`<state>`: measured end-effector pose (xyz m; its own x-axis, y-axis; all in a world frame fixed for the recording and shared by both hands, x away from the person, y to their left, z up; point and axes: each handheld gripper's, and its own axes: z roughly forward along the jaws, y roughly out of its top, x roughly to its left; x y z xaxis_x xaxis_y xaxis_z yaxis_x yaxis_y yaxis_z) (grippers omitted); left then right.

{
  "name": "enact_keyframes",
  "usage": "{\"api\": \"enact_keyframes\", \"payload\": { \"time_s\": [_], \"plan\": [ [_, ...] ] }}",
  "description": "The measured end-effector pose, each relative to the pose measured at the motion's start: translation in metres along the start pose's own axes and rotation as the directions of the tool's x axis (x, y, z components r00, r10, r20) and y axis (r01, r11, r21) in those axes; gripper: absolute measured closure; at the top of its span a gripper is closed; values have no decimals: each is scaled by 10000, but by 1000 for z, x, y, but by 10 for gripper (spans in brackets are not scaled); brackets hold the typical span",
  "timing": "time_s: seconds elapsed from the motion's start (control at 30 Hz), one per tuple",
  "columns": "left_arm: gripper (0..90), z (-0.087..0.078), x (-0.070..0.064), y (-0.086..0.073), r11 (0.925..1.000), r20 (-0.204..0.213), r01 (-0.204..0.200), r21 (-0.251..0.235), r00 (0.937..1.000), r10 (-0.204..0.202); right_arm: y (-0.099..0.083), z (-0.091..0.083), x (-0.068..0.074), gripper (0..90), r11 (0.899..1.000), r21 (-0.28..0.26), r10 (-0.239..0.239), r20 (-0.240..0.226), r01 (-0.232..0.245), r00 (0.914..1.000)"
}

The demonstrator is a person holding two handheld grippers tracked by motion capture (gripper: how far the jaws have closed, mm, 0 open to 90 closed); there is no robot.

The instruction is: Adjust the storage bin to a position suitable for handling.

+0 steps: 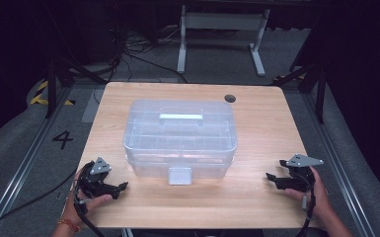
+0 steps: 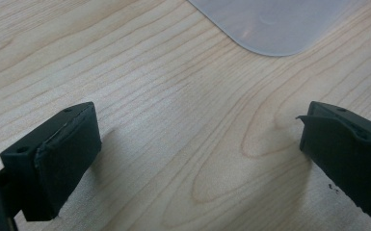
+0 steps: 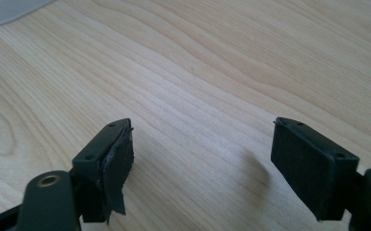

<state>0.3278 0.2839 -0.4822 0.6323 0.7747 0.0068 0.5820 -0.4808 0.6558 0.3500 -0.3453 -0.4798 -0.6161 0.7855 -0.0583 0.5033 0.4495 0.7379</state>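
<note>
A clear plastic storage box (image 1: pixel 180 136) with a closed lid stands in the middle of the wooden table (image 1: pixel 261 128). It has a flat handle (image 1: pixel 180 117) on top and a front latch (image 1: pixel 179 175) facing me. My left gripper (image 1: pixel 119 189) rests near the table's front left and points toward the box. Its jaws are open over bare wood (image 2: pixel 195 127), and a corner of the box (image 2: pixel 270 24) lies just beyond them. My right gripper (image 1: pixel 272 179) sits at the front right, also open (image 3: pixel 202 139) with nothing between its jaws.
A round dark cable hole (image 1: pixel 230 98) is at the table's back right. Beyond the table stand a white desk frame (image 1: pixel 222 29) and loose cables (image 1: pixel 128 54) on the floor. Bare wood lies on either side of the box.
</note>
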Motion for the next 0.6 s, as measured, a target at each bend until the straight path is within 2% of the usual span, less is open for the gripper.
{"api": "enact_keyframes", "payload": {
  "time_s": [0.1, 0.13, 0.17, 0.23, 0.37, 0.43, 0.47, 0.5, 0.6],
  "plan": [
    [12, 0, 0, 0, 10000, 5, 7, 1, 10000, -7, 5, 0, 1, 239, 9999, -170, 26, -114, -28, 9999],
    [12, 0, 0, 0, 10000, -2, 2, 2, 10000, -2, 8, 0, 2, 238, 9996, -258, 66, -277, -73, 9996],
    [12, 0, 0, 0, 10000, -14, 6, -1, 10000, -6, 11, -1, 4, 251, 9990, -456, -53, -359, 37, 9993],
    [13, 0, 0, 0, 9999, 0, 125, -10, 9999, -125, 15, -2, 6, 249, 9984, -524, -209, -349, 191, 9992],
    [14, 0, 0, 0, 9999, -20, 112, -8, 9999, -112, 21, -7, 6, 257, 9967, -810, -137, -446, 101, 9989],
    [19, 0, -1, -1, 9997, -96, 233, -47, 9997, -234, 25, -9, 6, 273, 9959, -904, -125, -458, 83, 9989],
    [22, -1, 0, -1, 9999, -118, 112, -29, 9999, -112, 28, -11, 7, 273, 9957, -922, -100, -528, 51, 9986],
    [24, 0, -1, -1, 9997, -75, 253, -46, 9997, -254, 31, -12, 8, 273, 9949, -995, -214, -522, 161, 9984],
    [25, -1, -1, -1, 9997, -78, 249, -48, 9997, -249, 38, -15, 12, 274, 9937, -1058, -423, -530, 366, 9977]
  ]
}}
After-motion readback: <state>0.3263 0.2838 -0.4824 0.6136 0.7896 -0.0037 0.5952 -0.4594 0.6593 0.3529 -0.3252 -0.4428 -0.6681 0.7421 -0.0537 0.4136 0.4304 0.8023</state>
